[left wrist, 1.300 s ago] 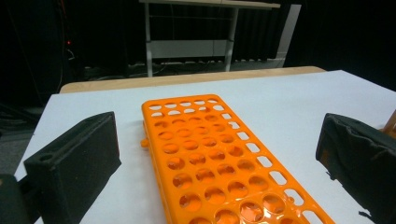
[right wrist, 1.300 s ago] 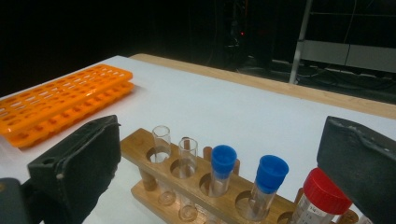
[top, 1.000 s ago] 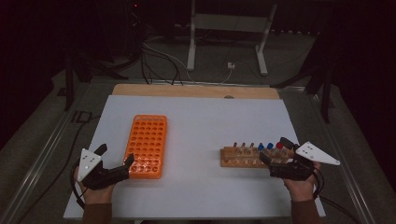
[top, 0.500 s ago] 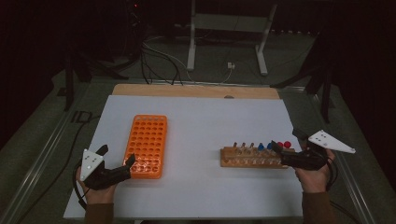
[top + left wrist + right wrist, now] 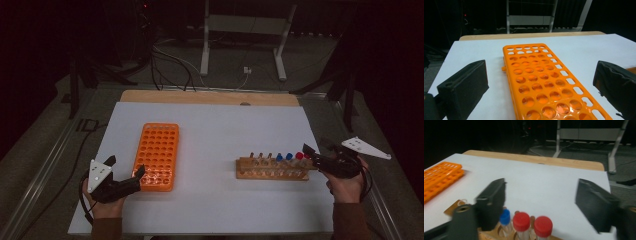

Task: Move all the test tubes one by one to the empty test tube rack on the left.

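Two grippers sit low in the high view, one at each bottom corner of the white table (image 5: 215, 130). The right gripper (image 5: 311, 155), at the lower right of that frame, has its jaws spread wide and grasps nothing; its tips point toward the frame's left and reach the right end of the wooden rack (image 5: 272, 170). In the right gripper view the same gripper (image 5: 544, 202) brackets the nearest tubes: two red-capped tubes (image 5: 532, 225) and a blue-capped tube (image 5: 505, 217) stand upright at the bottom centre, between and just under the open jaws. The wooden rack's long axis runs left to right across the high view, so the capped tubes lie at the end closest to this hand, while the uncapped ones stand farther toward frame centre. The right hand (image 5: 345, 180) is clearly the nearer one for any pick from that rack; it holds the tool roughly level, forearm coming up from the bottom edge.

The left gripper (image 5: 125, 170), at the lower left, is also released and empty. Its far jaw rests at or just beside the near left corner of the orange rack (image 5: 159, 152), and whether they touch cannot be told. In the left gripper view, that orange rack (image 5: 541, 82) stretches away up the frame between the wide-set jaws, every visible well empty. Its long axis runs bottom to top in the high view, well apart from the wooden rack.
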Demonstrator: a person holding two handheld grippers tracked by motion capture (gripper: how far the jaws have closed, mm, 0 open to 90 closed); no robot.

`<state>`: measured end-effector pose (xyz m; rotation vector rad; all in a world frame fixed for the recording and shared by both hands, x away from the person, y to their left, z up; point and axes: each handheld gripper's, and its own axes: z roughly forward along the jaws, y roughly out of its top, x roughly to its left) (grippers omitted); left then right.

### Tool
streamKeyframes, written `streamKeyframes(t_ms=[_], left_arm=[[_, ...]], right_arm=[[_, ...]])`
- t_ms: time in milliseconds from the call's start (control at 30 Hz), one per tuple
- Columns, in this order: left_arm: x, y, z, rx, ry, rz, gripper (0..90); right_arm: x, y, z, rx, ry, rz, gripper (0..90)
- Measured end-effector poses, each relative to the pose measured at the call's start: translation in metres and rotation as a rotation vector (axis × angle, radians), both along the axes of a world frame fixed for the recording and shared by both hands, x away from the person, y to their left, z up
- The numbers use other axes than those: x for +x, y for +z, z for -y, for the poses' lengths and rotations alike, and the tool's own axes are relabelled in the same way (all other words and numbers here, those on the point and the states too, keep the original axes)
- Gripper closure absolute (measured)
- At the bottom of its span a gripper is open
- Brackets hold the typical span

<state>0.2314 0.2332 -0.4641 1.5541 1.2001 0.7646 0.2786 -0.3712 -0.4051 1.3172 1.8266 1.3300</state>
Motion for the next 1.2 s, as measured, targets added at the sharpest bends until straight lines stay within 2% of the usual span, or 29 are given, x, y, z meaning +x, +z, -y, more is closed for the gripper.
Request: streamKeyframes(t_ms=[67,100,133,167,300,467,500,800,900,1200], left_arm=[[0.000,0.000,0.001,0.003,-0.001,0.000,0.5],[0.000,0.000,0.001,0.004,-0.001,0.000,0.5],[0.000,0.000,0.001,0.004,-0.001,0.000,0.5],[0.000,0.000,0.002,0.007,-0.001,0.000,0.5],[-0.001,-0.001,0.002,0.011,0.001,0.000,0.5],[0.000,-0.001,0.003,0.013,0.000,-0.004,0.5],[0.000,-0.001,0.003,0.015,-0.002,-0.004,0.5],[0.000,-0.001,0.004,0.023,-0.008,0.001,0.5],[0.000,-0.001,0.004,0.024,-0.008,0.001,0.5],[0.000,-0.001,0.004,0.023,-0.011,-0.001,0.5]], right_arm=[[-0.001,-0.005,0.002,-0.013,0.011,-0.017,42.4],[-0.002,-0.007,0.002,-0.019,0.019,-0.027,46.2],[-0.002,-0.007,0.002,-0.019,0.019,-0.027,46.2],[-0.003,-0.012,0.002,-0.033,0.024,-0.034,52.6],[-0.005,-0.018,0.004,-0.029,0.010,-0.042,60.2],[-0.006,-0.023,0.005,-0.042,0.010,-0.057,62.4],[-0.006,-0.027,0.004,-0.063,0.011,-0.065,62.9],[-0.001,-0.043,-0.002,-0.086,0.014,-0.094,65.7],[-0.001,-0.043,-0.003,-0.090,0.015,-0.092,69.3],[-0.003,-0.038,-0.002,-0.089,0.007,-0.077,70.0]])
